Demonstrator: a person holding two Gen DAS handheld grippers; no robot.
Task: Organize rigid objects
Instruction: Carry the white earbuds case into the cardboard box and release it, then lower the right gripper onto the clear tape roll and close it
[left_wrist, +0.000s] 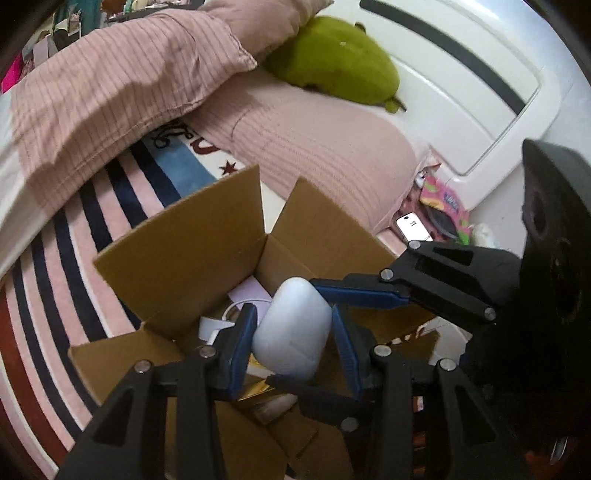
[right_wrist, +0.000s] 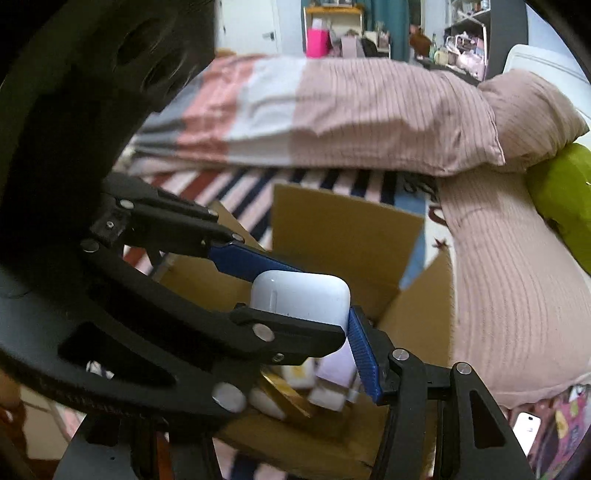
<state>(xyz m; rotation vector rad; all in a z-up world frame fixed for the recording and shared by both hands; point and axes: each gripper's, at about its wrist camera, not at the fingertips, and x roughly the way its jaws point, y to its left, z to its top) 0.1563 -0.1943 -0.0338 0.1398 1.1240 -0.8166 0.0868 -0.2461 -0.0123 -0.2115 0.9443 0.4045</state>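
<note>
A white earbud case (left_wrist: 293, 328) hangs above an open cardboard box (left_wrist: 192, 243) on the striped bed cover. The blue pads of my left gripper (left_wrist: 295, 343) stand on both sides of the case, and the frames do not settle whether they press it. My right gripper (left_wrist: 314, 328) comes in from the right, one blue finger over the case and one black finger under it, and appears to clamp it. In the right wrist view the case (right_wrist: 301, 297) sits between the left gripper's fingers (right_wrist: 243, 258), with my right blue pad (right_wrist: 364, 360) against its right edge. The box (right_wrist: 347, 236) holds several small items.
Pink striped pillows (left_wrist: 122, 85) and a green plush toy (left_wrist: 340, 62) lie behind the box, by a white headboard (left_wrist: 480, 92). A white phone (left_wrist: 412, 226) and a colourful packet (left_wrist: 443, 201) lie at the bed's right edge. Shelves and furniture stand far back (right_wrist: 332, 33).
</note>
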